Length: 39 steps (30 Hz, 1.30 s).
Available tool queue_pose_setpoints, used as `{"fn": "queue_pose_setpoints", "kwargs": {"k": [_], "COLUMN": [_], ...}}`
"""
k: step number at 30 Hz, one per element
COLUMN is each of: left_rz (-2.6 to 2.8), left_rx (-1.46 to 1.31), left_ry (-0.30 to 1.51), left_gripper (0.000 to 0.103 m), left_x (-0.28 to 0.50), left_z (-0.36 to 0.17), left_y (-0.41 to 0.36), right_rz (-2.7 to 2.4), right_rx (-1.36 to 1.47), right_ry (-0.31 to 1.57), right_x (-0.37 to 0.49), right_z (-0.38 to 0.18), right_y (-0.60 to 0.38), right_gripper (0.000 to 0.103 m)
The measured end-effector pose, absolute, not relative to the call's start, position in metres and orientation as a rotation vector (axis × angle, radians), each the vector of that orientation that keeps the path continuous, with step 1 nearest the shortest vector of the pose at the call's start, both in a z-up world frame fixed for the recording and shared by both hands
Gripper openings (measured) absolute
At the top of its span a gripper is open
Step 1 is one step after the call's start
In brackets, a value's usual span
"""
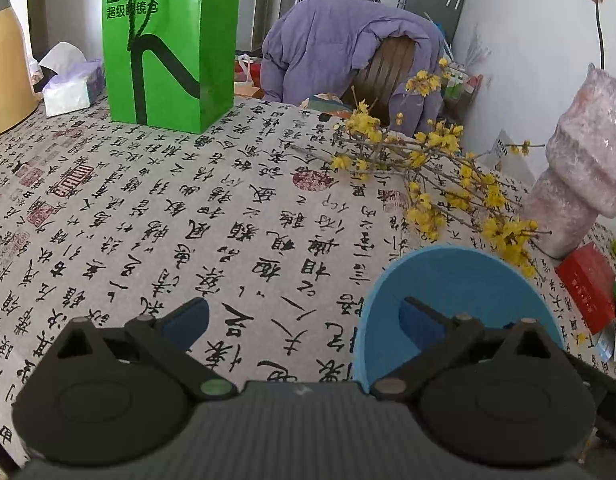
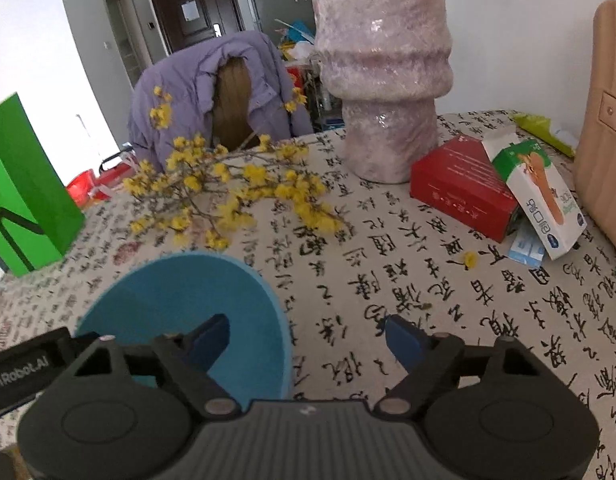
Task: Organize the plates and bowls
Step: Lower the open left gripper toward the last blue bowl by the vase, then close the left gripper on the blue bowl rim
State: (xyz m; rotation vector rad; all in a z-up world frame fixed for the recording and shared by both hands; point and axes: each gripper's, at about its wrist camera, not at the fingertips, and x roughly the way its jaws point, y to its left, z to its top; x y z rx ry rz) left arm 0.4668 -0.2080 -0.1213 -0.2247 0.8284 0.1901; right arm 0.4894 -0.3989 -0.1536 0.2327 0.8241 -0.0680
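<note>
tabletop (image 2: 448,280) under a cloth of black lettering | my right hand-held gripper (image 2: 308,336) wide, left hand-held gripper (image 1: 304,316) wide, each with one finger inside the blue bowl (image 2: 212,288) | step: gripping its rim | next: close squarely, lift clear of the yellow flowers (image 2: 236,196)
</note>
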Motion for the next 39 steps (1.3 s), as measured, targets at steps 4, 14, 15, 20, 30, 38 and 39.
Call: {"fn": "queue_pose_setpoints", "kwargs": {"k": [4,14,15,20,30,38,39], "left_rz": [0.189,0.205,0.202,0.184,0.109,0.114,0.113], "left_rx": [-0.216,-0.225,-0.225,-0.202,-0.159,-0.099,-0.102], "left_ry": [0.834,0.839,0.840,0.835,0.832,0.802,0.804], "left_gripper": [0.103,0.103,0.102,0.091,0.023,0.016,0.016], "left_x": [0.468,0.469,0.469,0.468,0.465,0.461,0.460], "left_z": [-0.125,-0.127,-0.128,-0.128,-0.125,-0.124,-0.124], "left_y": [-0.210,-0.208,-0.209,-0.215,-0.228,-0.241,-0.240], "right_rz": [-0.034,-0.037,-0.036,-0.052,-0.014,0.018,0.018], "right_rx": [0.256,0.250,0.247,0.205,0.142,0.141,0.139], "right_ry": [0.840,0.840,0.840,0.852,0.851,0.846,0.844], "right_x": [0.491,0.490,0.491,0.493,0.492,0.490,0.489], "right_z": [-0.158,-0.159,-0.159,-0.163,-0.165,-0.165,-0.165], "right_y": [-0.398,-0.397,-0.397,-0.392,-0.380,-0.376,-0.376], "right_gripper": [0.069,0.064,0.063,0.056,0.030,0.019,0.019]}}
